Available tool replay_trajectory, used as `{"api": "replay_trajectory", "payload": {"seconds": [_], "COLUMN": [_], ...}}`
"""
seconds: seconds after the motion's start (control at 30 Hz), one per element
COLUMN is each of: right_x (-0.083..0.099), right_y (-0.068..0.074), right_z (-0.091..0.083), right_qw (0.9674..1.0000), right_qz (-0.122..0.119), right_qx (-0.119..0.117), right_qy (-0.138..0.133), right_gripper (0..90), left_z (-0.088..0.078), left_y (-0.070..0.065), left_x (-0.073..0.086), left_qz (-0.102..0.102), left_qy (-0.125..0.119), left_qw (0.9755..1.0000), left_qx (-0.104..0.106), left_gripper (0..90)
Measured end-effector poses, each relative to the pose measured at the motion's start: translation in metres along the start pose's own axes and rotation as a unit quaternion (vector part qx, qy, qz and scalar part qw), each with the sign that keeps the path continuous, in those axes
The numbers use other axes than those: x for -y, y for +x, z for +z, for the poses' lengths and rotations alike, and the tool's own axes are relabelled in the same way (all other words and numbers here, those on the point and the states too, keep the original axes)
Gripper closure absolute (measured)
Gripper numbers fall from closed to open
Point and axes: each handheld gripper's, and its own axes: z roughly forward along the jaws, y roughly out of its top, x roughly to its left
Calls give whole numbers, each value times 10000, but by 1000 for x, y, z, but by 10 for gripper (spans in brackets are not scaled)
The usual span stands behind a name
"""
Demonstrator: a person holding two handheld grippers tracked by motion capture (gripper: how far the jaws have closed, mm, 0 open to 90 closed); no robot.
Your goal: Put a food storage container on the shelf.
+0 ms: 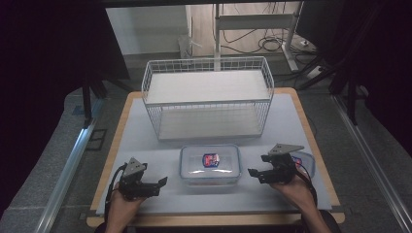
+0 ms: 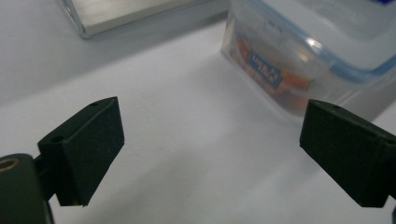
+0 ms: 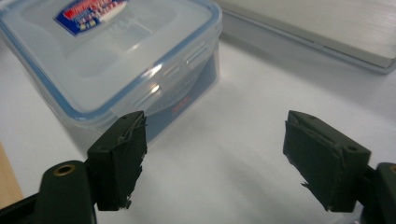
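Grippers [image 1: 163, 181] [image 1: 252, 172] open, flanking container [image 1: 210, 164] (apparently lidded).

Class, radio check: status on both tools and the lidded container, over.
Left tool open, empty. Right tool open, empty. Lidded container on the mat between them, untouched. Wire basket behind it, nothing blocking.

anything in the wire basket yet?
No, the high view shows the wire basket holding nothing; the lidded container sits on the table in front of it.
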Motion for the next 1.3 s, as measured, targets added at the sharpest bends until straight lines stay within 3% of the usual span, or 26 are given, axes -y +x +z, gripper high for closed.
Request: {"api": "replay_trajectory", "payload": {"seconds": [0.13,0.2,0.23,0.27,0.3,0.43,0.57,0.73,0.87,0.9,0.93,1.0,1.13,1.2,1.23,1.27,1.3], "right_x": [-3,-6,-9,-10,-12,-19,-25,-31,-36,-39,-39,-40,-38,-37,-36,-36,-35], "right_y": [-1,-1,-1,-1,0,4,5,1,-1,-3,-3,-7,-11,-11,-12,-12,-14], "right_z": [-4,-6,-6,-5,-4,5,15,30,35,39,39,43,50,50,51,51,52], "right_qw": [9999,9998,9995,9992,9988,9978,9960,9943,9944,9941,9941,9911,9828,9816,9791,9791,9760], "right_qz": [100,159,264,309,367,432,526,567,582,621,621,798,1060,1108,1152,1152,1245], "right_qx": [-16,-58,-173,-245,-315,-499,-700,-853,-850,-851,-851,-1017,-1446,-1491,-1603,-1603,-1693], "right_qy": [-54,-63,-65,-53,-22,72,195,308,256,266,266,333,432,442,491,491,565], "right_gripper": [256,264,264,263,258,224,204,254,263,264,264,264,265,268,269,269,249], "left_z": [0,1,5,7,7,23,38,52,59,62,62,65,72,73,73,73,74], "left_y": [-1,0,4,5,5,12,15,16,15,16,16,18,21,22,22,22,23], "left_x": [-8,-14,-20,-22,-22,-33,-44,-51,-57,-57,-57,-55,-49,-48,-49,-49,-48], "left_qz": [-71,-186,-392,-504,-504,-691,-809,-754,-694,-709,-709,-845,-1056,-1079,-1084,-1084,-1112], "left_qy": [-14,-3,33,54,54,167,288,415,475,513,513,565,671,690,692,692,697], "left_qw": [9997,9987,9961,9943,9943,9877,9820,9814,9841,9826,9826,9768,9630,9599,9579,9579,9569], "left_qx": [238,470,795,933,933,1394,1682,1714,1566,1640,1640,1884,2388,2495,2565,2565,2590], "left_gripper": [75,74,72,72,74,93,144,198,221,224,227,225,203,218,243,243,244]}}
